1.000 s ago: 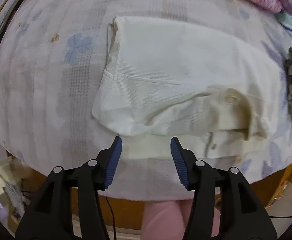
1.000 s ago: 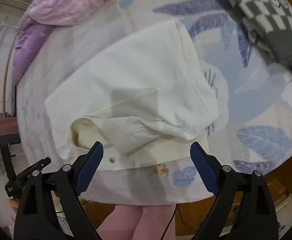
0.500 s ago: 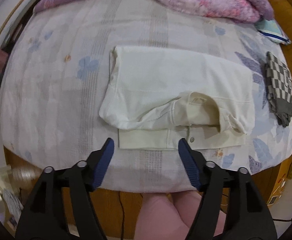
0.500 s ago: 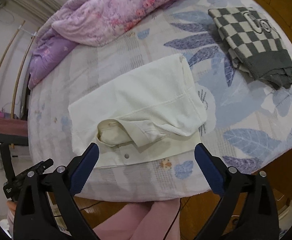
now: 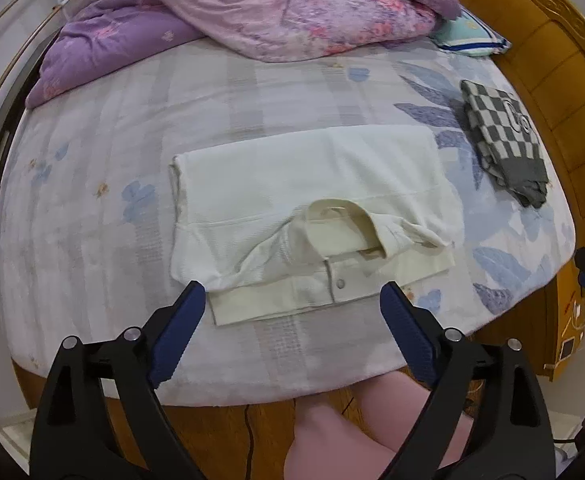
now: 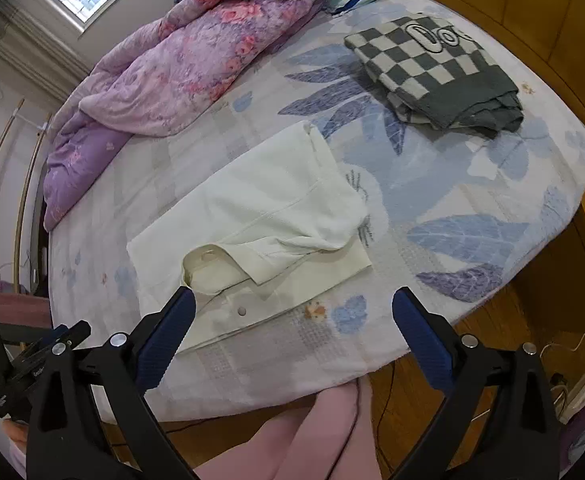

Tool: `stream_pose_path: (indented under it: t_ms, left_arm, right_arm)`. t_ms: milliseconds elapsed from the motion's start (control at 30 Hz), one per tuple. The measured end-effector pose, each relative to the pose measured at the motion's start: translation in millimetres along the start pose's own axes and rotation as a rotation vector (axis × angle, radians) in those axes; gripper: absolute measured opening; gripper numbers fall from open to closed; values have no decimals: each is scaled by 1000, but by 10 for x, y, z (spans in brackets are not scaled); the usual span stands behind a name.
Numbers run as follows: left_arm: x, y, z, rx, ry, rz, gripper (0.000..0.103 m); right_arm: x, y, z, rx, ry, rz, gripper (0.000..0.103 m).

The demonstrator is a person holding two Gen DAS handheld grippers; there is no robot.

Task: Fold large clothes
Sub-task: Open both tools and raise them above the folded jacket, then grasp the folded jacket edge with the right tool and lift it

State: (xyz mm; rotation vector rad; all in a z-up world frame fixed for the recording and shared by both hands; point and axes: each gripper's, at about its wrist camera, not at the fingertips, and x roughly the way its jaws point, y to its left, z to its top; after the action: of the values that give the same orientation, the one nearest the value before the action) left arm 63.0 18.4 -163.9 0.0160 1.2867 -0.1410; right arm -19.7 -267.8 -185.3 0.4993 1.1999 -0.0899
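The folded cream jacket lay on the bed, near its front edge. Its long axis ran side to side in the left wrist view, parallel to that edge; in the right wrist view the jacket ran diagonally from lower left to upper right. The collar opening faced the front edge, with a snap button on the placket strip below it. A folded checkered sweater lay well apart toward the wooden headboard, bearing outlined letters, apparently "Do" and a cut-off third character. A purple-pink floral quilt was heaped at the far side, and a striped pillow lay beside it. Left gripper: jaws opening, nothing between them, clear of the cloth. Right gripper: jaws wide apart, empty. Compared with one second earlier, both cameras showed the jacket smaller and much more of the bed around it; the left jaws had been far narrower then and just at the jacket's near edge. The jacket's fold looked unchanged.
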Motion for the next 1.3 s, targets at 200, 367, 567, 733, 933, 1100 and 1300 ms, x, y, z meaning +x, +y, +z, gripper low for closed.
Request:
stream_pose_path:
  t_ms: [200, 367, 567, 733, 933, 1100, 1300]
  left_arm:
    - [59, -217, -14, 25, 25, -5, 89]
    - [109, -446, 67, 11, 12, -23, 89]
    - [154, -754, 283, -44, -9, -54, 89]
    - [248, -850, 433, -160, -8, -47, 89]
    - [212, -959, 535, -194, -111, 20, 89]
    - [364, -930, 655, -264, -47, -10, 89]
    - [696, -715, 782, -423, 38, -61, 89]
  right_arm:
    - [-20, -173, 101, -6, -16, 12, 95]
    - [94, -346, 321, -47, -14, 49, 95]
    - [225, -523, 744, -163, -14, 164, 95]
    - [337, -581, 1079, -329, -22, 255, 95]
    - [599, -634, 1449, -445, -30, 370, 95]
    - [1043, -671, 1825, -432, 22, 417, 95]
    - [1933, -642, 2257, -376, 158, 392, 95]
